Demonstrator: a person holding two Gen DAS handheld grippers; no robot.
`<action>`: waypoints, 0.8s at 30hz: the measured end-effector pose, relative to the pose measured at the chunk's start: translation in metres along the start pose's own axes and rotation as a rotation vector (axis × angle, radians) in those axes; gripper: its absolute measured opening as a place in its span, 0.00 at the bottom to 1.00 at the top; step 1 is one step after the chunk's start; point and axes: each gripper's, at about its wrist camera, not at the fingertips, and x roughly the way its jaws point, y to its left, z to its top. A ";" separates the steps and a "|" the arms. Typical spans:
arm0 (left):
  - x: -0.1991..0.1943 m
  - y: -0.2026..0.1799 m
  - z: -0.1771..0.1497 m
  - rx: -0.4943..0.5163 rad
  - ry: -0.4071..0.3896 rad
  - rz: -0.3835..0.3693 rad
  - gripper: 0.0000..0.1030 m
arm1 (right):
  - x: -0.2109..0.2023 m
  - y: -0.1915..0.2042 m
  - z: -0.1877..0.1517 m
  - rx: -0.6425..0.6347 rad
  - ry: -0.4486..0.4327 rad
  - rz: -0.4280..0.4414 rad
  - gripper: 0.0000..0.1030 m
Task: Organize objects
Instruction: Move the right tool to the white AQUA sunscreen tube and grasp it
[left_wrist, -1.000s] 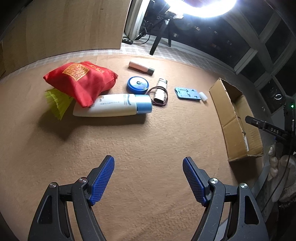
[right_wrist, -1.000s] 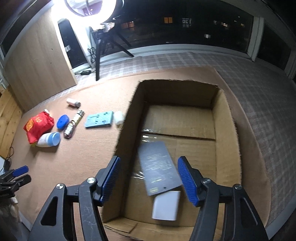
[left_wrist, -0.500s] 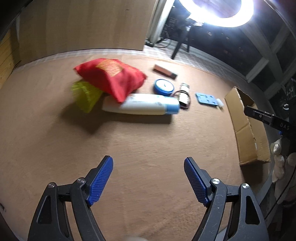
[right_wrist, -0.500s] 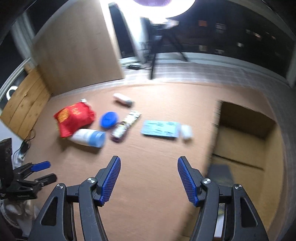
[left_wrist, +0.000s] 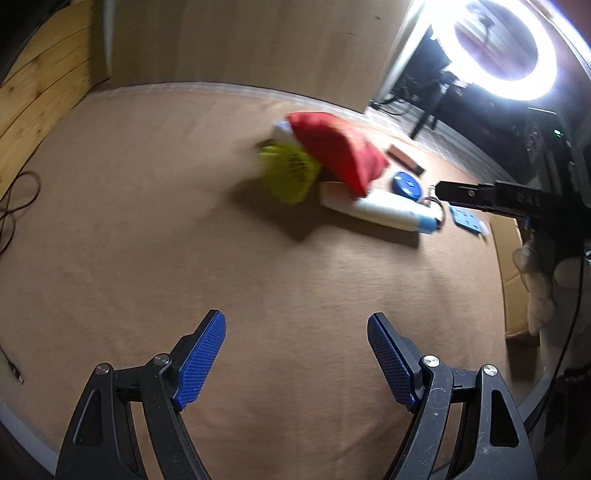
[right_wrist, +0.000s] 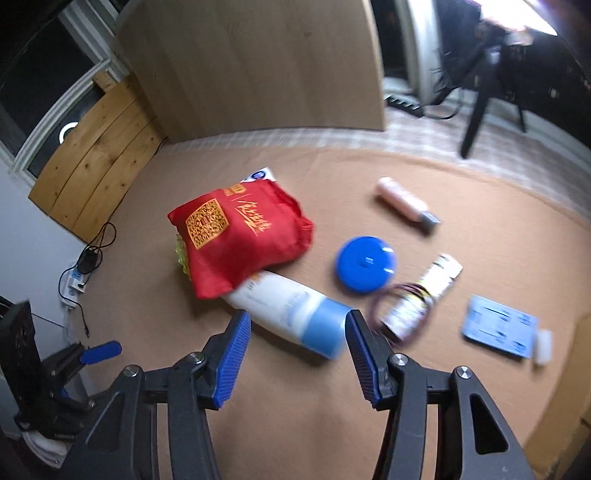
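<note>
Brown felt-like matting (right_wrist: 461, 387) covers the work surface, bounded by a pale wooden panel (right_wrist: 258, 66) and lit by a ring light (left_wrist: 506, 44). Right gripper (right_wrist: 295, 347): jaws spread wide and empty, framing the blue cap end of the white plastic lotion bottle with light-blue cap (right_wrist: 291, 306), which lies on its side in the middle of the mat. Its tail end is pinned under the red fabric pouch printed with a gold square code (right_wrist: 240, 240), itself resting on a yellow-green mesh item (left_wrist: 291, 170). Left gripper (left_wrist: 295, 350): jaws likewise wide and empty, held over bare mat well apart from the cluster. Nearby lie a round blue lidded tin (right_wrist: 365, 264), a small tube ringed by dark hair bands (right_wrist: 417, 299), a pink cylindrical stick (right_wrist: 406, 205) and a flat blue card (right_wrist: 498, 326). The bottle is probably stiff, smooth and moderately heavy; a hold across the body just behind the cap seems soundest, since the round walls may slip and the pouch may drag along.
</note>
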 end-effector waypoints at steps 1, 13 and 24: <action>-0.001 0.005 -0.002 -0.009 0.000 0.005 0.79 | 0.009 0.003 0.004 0.000 0.019 0.018 0.47; -0.015 0.055 -0.019 -0.117 -0.013 0.062 0.80 | 0.062 0.025 0.025 -0.119 0.115 -0.021 0.43; -0.005 0.038 -0.020 -0.092 0.002 0.041 0.79 | 0.073 0.039 -0.001 -0.161 0.176 0.033 0.41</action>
